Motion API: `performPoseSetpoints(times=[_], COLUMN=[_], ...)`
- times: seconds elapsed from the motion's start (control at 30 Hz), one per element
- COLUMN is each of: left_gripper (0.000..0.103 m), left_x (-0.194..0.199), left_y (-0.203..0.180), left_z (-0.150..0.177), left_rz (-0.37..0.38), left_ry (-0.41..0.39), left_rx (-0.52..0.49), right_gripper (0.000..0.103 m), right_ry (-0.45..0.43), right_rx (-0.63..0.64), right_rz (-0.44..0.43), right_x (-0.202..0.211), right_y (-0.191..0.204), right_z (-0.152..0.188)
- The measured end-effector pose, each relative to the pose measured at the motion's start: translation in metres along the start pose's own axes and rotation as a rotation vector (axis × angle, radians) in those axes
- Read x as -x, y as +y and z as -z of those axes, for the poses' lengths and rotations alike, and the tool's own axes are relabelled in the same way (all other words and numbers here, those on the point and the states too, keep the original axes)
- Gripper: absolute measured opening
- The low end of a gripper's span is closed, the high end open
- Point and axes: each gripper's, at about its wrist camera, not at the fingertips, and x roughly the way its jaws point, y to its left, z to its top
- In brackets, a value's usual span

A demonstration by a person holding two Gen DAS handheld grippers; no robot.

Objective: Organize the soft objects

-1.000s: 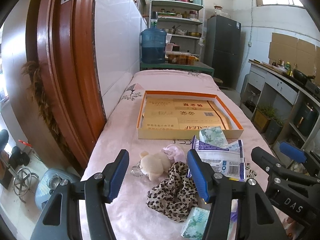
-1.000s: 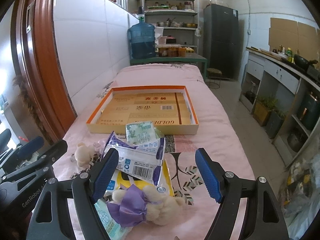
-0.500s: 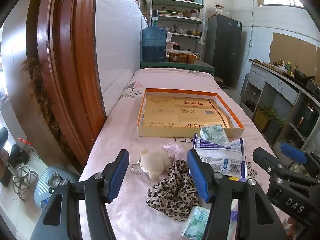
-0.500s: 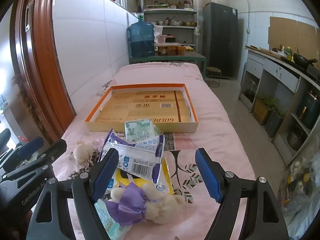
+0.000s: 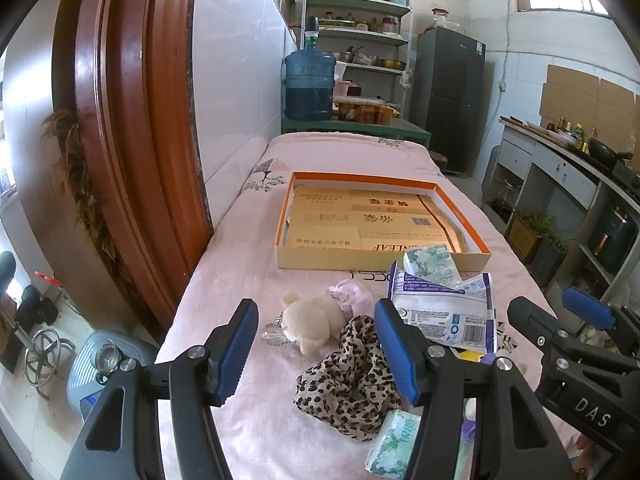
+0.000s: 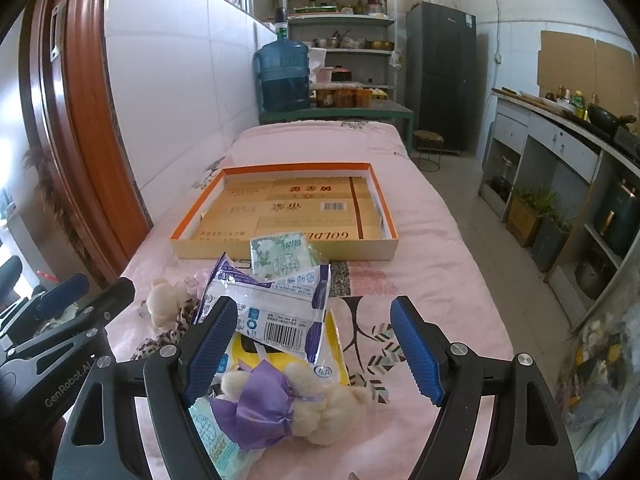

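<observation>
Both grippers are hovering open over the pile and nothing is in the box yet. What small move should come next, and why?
Probably lower the left gripper onto the cream plush toy and close. It lies loose on the pink cover between the open jaws, with only the leopard-print cloth beside it. The orange-rimmed box beyond holds none of the soft items.

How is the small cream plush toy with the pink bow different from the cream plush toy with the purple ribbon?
The small cream plush toy with the pink bow lies beside the leopard-print fabric, directly on the pink cloth. The cream plush toy with the purple ribbon lies partly on tissue packets. Their bows differ: pink versus purple. Both are cream, soft, ungripped.
</observation>
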Motion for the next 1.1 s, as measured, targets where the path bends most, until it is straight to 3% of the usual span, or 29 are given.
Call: performPoseSetpoints(times=[0.63,0.83,1.1], left_gripper=[0.061,0.061,0.061], left_x=[-0.006,-0.01,-0.015], left_y=[0.009,0.024,0.028], left_z=[0.004,0.011,0.022], left_rz=[0.0,-0.006,0.054], left_ry=[0.014,0.026,0.056], left_rx=[0.012,0.037,0.033], right_gripper=[0.08,0.08,0.08], right_ry=[0.018,0.013,0.039], right_rx=[-0.002,-0.002,0.019], right_rz=[-0.006,-0.044,-0.079], right_x=[-0.006,-0.003,-0.005], right_y=[0.0,-0.004,0.0], right_z=[0.005,0.014,0.034])
